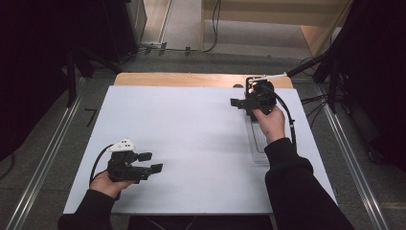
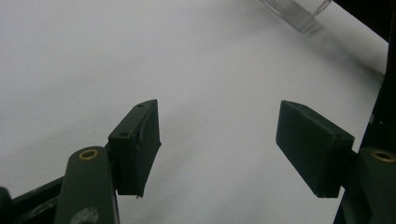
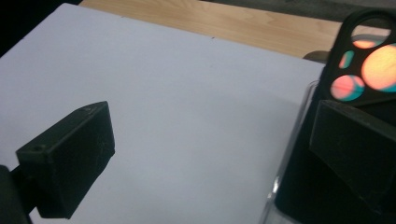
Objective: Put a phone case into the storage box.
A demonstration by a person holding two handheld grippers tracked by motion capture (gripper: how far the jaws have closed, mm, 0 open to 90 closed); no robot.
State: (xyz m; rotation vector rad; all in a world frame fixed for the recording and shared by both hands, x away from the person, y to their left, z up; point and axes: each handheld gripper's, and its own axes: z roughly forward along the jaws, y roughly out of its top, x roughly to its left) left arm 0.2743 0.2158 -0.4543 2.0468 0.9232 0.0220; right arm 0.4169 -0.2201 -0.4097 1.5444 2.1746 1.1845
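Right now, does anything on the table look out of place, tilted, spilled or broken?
Nothing stands out. The white board shows no spill or mark. The clear plastic tray lies flat along its right side, and a black phone case with round camera holes stands at its far end. Left gripper and right gripper both stand open, holding nothing.

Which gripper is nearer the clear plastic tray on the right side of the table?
Right. The right gripper hovers over the far end of the clear plastic tray, beside a black piece with round holes. The left gripper sits open at the table's near left, well apart.
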